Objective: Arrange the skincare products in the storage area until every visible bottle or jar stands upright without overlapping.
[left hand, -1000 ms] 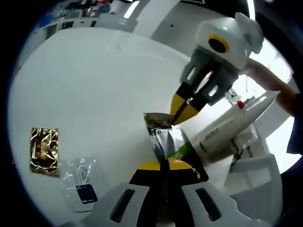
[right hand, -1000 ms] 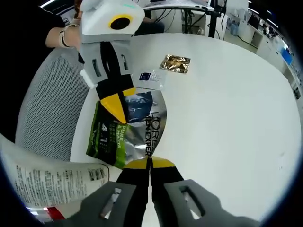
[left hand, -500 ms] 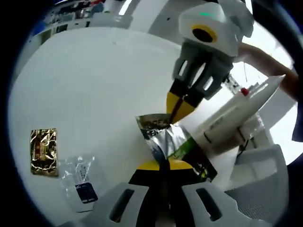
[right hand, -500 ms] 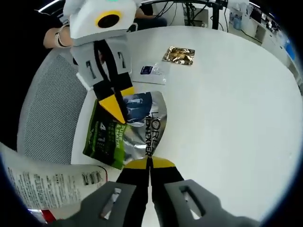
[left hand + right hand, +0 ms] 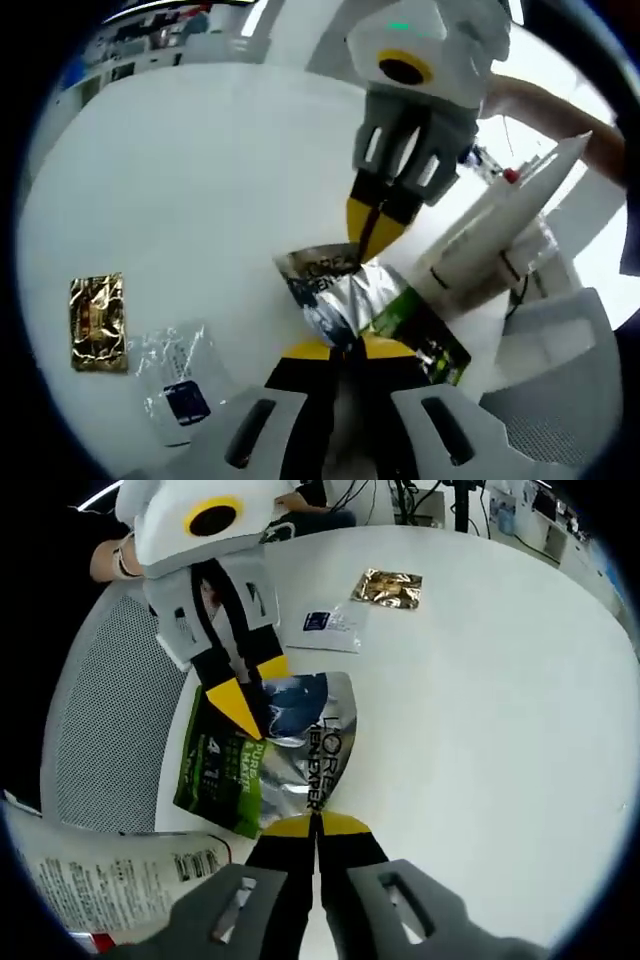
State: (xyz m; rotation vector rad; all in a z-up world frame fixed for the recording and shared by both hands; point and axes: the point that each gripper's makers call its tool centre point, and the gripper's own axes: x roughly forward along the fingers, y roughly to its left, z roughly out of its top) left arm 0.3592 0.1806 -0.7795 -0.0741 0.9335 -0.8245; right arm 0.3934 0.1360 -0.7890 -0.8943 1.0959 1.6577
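A silver and green skincare pouch hangs between both grippers over the white table. My left gripper is shut on its near edge. From above, the right gripper pinches the far edge with its yellow tips. In the right gripper view the pouch lies spread out, with my right gripper shut on its lower edge and the left gripper shut on its upper left part. A white tube with a red cap lies tilted just right of the pouch.
A gold sachet and a clear packet with a blue label lie flat on the white table. They show again as the gold sachet and the clear packet. A grey mesh chair stands at the table's edge.
Both grippers keep hold of the pouch. The right gripper now stands more directly above the pouch in the left gripper view. The white tube has slid lower in the right gripper view.
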